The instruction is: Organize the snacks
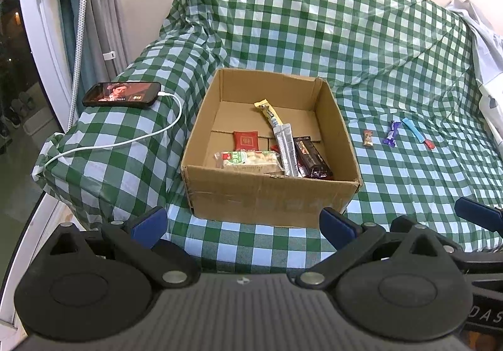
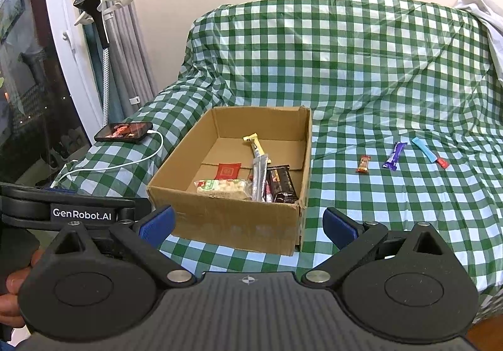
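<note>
A corrugated cardboard box [image 1: 270, 143], open-topped and rectangular with its flaps gone, is sitting on a sofa draped in a glossy, wrinkled green-and-white checked cloth [image 1: 361, 36]. Inside it, snacks are lying loose on the flat brown floor: a clear crinkled pack of pale crackers [image 1: 248, 159] against the near wall, a flat red square packet [image 1: 245, 140] behind it, a long silvery foil stick [image 1: 285, 149], a dark brown glossy bar [image 1: 311, 156] beside that, and a slim cream-yellow stick [image 1: 266, 112] leaning toward the back.

Well apart from the box, on the seat to its right, three more wrapped pieces are lying in a row (each small and shiny): a short gold-and-red candy [image 2: 363, 164], a purple twisted wrapper [image 2: 394, 156], and a thin light-blue stick with a red end [image 2: 429, 156].

On the covered armrest to the left, a black phone [image 1: 122, 94] with a lit screen is resting flat, with a white cable [image 1: 125, 140] curling down from it.

The left gripper [image 1: 243, 223] is hovering low in front of the box, its blue ribbed pads [image 1: 336, 223] spread wide with the jaws released, gripping nothing and touching nothing. The right gripper [image 2: 250, 222] is likewise hanging before the box's near wall, jaws released and wide apart, blue pads [image 2: 341, 225] bare
</note>
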`<action>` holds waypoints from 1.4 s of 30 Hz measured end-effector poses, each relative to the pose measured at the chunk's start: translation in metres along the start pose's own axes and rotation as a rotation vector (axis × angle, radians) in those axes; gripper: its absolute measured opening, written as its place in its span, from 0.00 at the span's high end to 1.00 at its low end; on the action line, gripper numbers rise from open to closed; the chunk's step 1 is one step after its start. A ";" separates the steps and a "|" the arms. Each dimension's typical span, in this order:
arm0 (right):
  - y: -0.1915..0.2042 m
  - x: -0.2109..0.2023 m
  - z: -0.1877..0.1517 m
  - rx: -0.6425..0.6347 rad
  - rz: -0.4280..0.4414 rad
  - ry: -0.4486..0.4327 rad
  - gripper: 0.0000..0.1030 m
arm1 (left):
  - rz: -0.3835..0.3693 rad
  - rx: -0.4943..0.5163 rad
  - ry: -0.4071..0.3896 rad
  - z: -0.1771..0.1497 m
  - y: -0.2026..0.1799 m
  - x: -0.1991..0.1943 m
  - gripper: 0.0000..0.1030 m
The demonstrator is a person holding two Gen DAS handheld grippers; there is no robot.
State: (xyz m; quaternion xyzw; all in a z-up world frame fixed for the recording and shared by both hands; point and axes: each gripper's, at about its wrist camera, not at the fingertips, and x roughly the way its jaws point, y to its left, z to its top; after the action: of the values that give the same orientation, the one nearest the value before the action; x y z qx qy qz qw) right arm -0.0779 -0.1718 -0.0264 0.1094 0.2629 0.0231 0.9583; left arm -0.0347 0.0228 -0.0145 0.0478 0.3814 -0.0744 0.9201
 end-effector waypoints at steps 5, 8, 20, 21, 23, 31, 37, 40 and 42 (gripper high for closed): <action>0.001 0.001 0.000 0.002 0.000 0.002 0.03 | 0.006 0.008 0.009 0.002 -0.001 0.004 0.00; -0.001 0.005 -0.003 0.007 0.001 0.010 0.03 | 0.008 0.014 0.018 0.003 -0.002 0.007 0.00; -0.021 0.017 -0.001 0.049 -0.016 0.012 0.03 | 0.016 0.035 0.057 0.013 -0.014 0.025 0.00; -0.025 0.018 0.000 0.055 -0.023 0.008 0.03 | 0.014 0.035 0.060 0.016 -0.016 0.026 0.00; -0.035 0.021 0.002 0.070 -0.042 0.002 0.03 | 0.009 0.038 0.064 0.022 -0.021 0.029 0.00; -0.100 0.023 0.006 0.164 -0.161 -0.036 0.03 | -0.058 0.109 0.081 0.061 -0.077 0.051 0.00; -0.178 0.024 0.011 0.196 -0.306 -0.077 0.03 | -0.144 0.188 0.099 0.102 -0.151 0.086 0.00; -0.225 0.037 0.016 0.208 -0.354 -0.087 0.03 | -0.179 0.235 0.111 0.123 -0.194 0.116 0.00; -0.258 0.053 0.022 0.204 -0.371 -0.096 0.03 | -0.193 0.275 0.119 0.135 -0.224 0.142 0.00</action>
State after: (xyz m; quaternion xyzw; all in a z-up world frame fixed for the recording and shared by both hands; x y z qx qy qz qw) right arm -0.0245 -0.4219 -0.0916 0.1567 0.2333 -0.1856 0.9416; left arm 0.1197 -0.2317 -0.0269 0.1408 0.4241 -0.2108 0.8694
